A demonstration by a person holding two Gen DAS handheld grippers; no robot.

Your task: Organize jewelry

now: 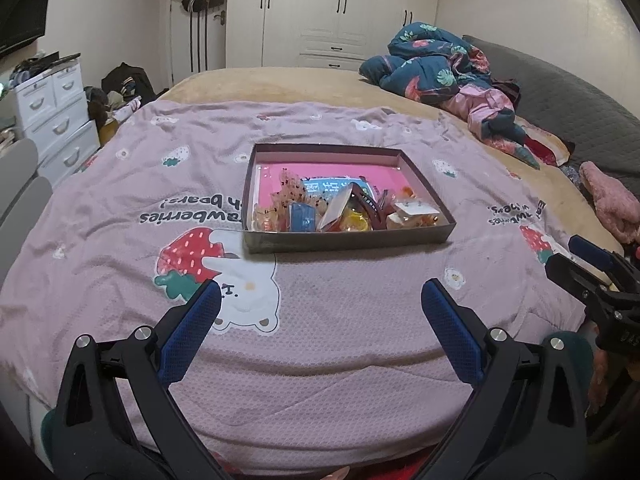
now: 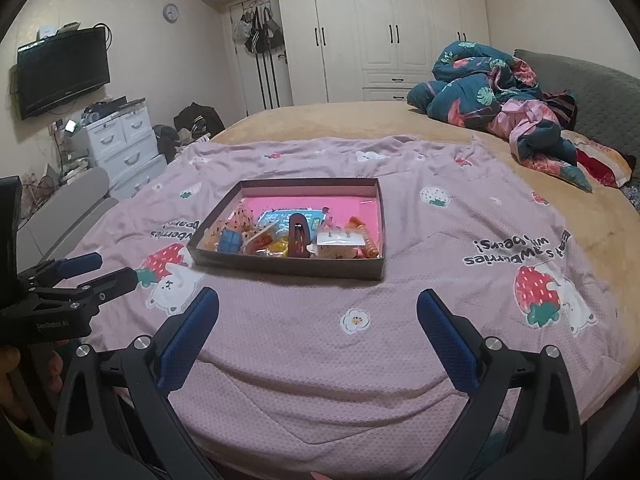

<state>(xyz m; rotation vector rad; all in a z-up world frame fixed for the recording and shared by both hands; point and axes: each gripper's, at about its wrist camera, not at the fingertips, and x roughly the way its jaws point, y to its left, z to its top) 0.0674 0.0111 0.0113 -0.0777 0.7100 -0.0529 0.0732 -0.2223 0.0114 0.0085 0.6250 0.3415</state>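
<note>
A shallow dark cardboard box (image 1: 344,238) (image 2: 280,270) with a pink floor lies on the pink strawberry quilt (image 1: 320,320) (image 2: 320,340). Its near half holds a heap of jewelry and hair pieces: a blue packet (image 1: 303,216) (image 2: 229,240), a brown hair clip (image 2: 298,232), a white earring card (image 1: 414,208) (image 2: 342,238), an orange clip (image 2: 362,234). My left gripper (image 1: 322,300) (image 2: 96,268) hovers open over the quilt short of the box, nothing between its fingers. My right gripper (image 2: 318,306) (image 1: 576,256) is open too, beside it on the right.
A rumpled blue floral duvet (image 1: 440,64) (image 2: 488,84) and grey headboard cushion (image 1: 560,92) lie at the bed's far right. White drawers (image 1: 52,120) (image 2: 120,144) stand off the left side, a wardrobe (image 2: 380,28) behind. A pink fluffy item (image 1: 612,200) sits at the right edge.
</note>
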